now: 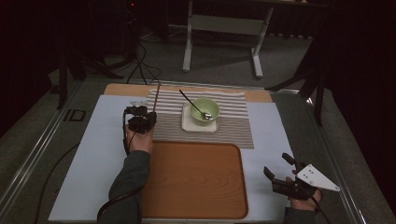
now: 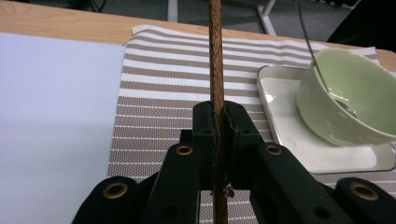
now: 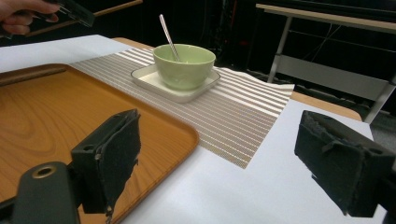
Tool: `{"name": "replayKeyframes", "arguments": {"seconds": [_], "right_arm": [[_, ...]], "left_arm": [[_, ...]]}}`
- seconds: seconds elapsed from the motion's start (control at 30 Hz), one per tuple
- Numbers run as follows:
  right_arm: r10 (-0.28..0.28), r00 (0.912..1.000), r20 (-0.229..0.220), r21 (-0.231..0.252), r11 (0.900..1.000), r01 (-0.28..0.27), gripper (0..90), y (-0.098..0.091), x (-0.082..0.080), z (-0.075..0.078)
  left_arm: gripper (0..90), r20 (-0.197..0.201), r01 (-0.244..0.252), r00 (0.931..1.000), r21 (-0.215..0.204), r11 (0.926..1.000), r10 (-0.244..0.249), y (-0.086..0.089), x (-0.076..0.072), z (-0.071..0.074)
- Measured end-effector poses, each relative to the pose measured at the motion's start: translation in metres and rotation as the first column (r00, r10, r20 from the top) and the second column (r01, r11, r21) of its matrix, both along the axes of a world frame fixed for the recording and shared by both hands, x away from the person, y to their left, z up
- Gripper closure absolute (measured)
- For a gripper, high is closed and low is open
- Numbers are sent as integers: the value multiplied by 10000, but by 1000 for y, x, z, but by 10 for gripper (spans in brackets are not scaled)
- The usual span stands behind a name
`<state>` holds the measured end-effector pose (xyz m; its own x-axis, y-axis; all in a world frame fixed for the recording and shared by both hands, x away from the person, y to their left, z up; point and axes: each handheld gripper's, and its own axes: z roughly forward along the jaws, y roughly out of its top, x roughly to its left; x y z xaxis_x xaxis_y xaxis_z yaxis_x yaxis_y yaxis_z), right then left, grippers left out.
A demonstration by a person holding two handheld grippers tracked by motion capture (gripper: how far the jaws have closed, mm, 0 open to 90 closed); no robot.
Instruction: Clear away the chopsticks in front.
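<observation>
Dark curtains and a grey frame stand behind the worktop (image 1: 84, 154), which wears a pale sheet, a striped placemat (image 1: 233, 128) and a wooden tray (image 1: 196, 179) near me. My left claw (image 2: 219, 116) is clamped on a brown wooden chopstick (image 2: 215, 51), gripped low on the shaft so the long end points away over the placemat's left edge; I judge this keeps the tip free to steer. Just right of it, a green bowl (image 1: 204, 111) with a metal spoon (image 1: 191, 103) leaning in it sits on a white square plate (image 1: 189, 123). My right claw (image 3: 217, 163) rests with jaws wide apart beside the tray, holding nothing. No writing is readable.
</observation>
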<state>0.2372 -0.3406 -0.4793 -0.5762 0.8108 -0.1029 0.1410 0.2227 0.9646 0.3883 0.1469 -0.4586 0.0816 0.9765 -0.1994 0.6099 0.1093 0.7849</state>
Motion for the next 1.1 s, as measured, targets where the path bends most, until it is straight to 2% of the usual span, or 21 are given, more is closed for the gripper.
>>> {"name": "replayKeyframes", "arguments": {"seconds": [0.3,0.5,0.73,0.93,1.1], "right_arm": [[-20,10000,-7,16,10000,20,138,0,0,0],[-13,10000,8,4,10000,13,138,0,0,0],[8,10000,3,4,10000,-8,138,1,0,0],[9,10000,-31,-21,10000,-9,138,1,0,0],[9,10000,-44,-12,10000,-9,138,2,0,0]], "left_arm": [[848,475,-299,9985,193,9994,289,5,-22,13],[847,583,-421,9974,42,9991,418,11,-37,18],[847,532,-378,9979,-109,9992,383,12,-52,14],[846,459,-584,9971,-523,9969,608,18,-68,7],[845,369,-596,9974,-565,9966,618,18,-79,3]]}}
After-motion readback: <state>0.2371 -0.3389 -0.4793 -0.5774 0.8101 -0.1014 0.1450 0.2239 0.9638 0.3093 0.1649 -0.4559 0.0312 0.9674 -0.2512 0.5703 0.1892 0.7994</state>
